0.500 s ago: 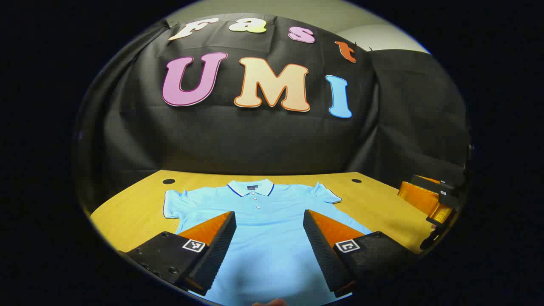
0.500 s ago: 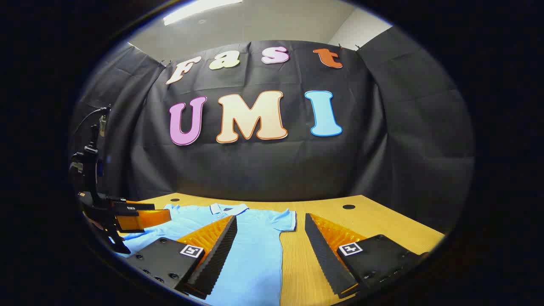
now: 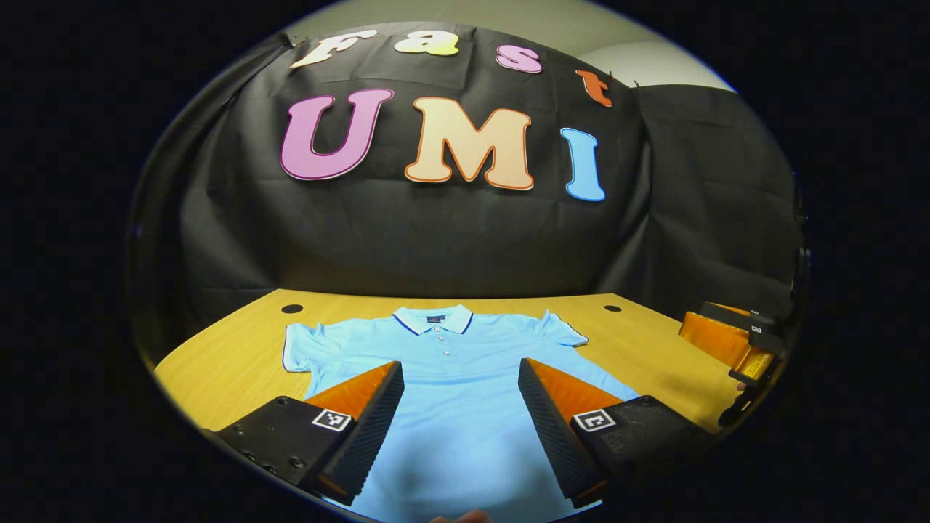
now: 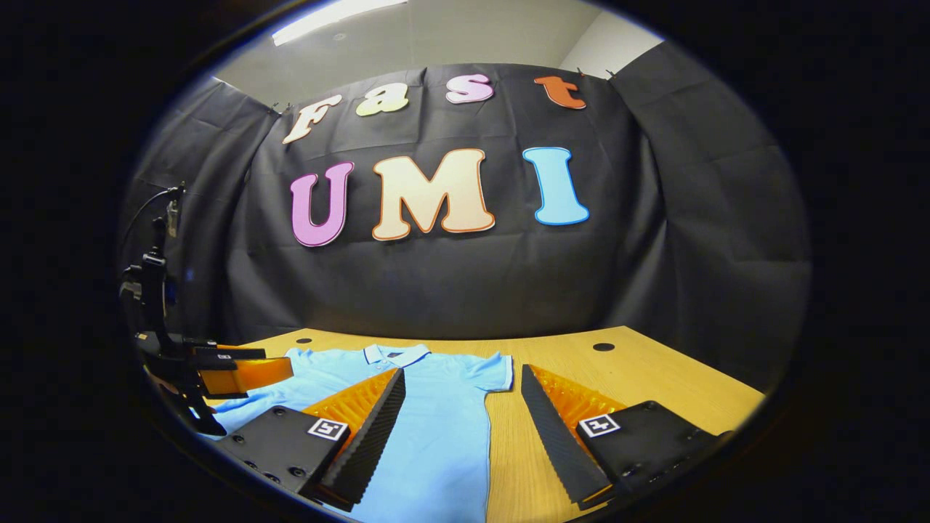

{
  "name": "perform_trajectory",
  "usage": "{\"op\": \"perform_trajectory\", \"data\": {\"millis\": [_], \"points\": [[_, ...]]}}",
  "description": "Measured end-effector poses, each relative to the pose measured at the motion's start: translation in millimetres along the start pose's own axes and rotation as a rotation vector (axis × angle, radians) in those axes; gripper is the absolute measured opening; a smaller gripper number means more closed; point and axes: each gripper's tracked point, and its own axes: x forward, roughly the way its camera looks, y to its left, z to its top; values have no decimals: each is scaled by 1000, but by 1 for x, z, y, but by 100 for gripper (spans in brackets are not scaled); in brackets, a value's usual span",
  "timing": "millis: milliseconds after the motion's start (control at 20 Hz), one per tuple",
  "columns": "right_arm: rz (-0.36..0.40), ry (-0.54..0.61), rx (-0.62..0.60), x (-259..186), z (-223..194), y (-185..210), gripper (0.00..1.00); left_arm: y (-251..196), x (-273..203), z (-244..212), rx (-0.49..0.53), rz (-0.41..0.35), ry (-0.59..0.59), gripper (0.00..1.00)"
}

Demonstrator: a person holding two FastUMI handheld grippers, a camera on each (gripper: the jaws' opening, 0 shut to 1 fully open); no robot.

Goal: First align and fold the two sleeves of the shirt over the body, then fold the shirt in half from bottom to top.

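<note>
On the table, flat shirt, hem cut off by tongs

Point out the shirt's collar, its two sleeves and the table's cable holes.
collar (image 3: 433, 318): left gripper view, front placket.
sleeves (image 3: 296, 347): left gripper view, one sleeve's cuff.
cable holes (image 4: 603, 346): right gripper view, centre of one hole.

The left gripper view rides low over the near part of the shirt, looking forward between its own tool fingers across the bench to the cloth wall, with the other tool near its right edge. The right gripper view sits just to the right, over the shirt's right edge, facing the same wall, with the other tool at its left. Both views share the shirt's collar and the far bench edge.
</note>
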Motion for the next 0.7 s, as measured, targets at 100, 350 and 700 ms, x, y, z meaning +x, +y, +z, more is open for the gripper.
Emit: {"op": "perform_trajectory", "data": {"millis": [100, 350, 700], "points": [[3, 4, 7, 2, -1, 2, 99, 2, 0, 0, -8, 0, -1, 94], [19, 68, 22, 14, -12, 8, 100, 14, -1, -2, -22, 15, 5, 94], [47, 162, 30, 49, -17, 13, 99, 45, -9, -6, -26, 69, 8, 94]]}}
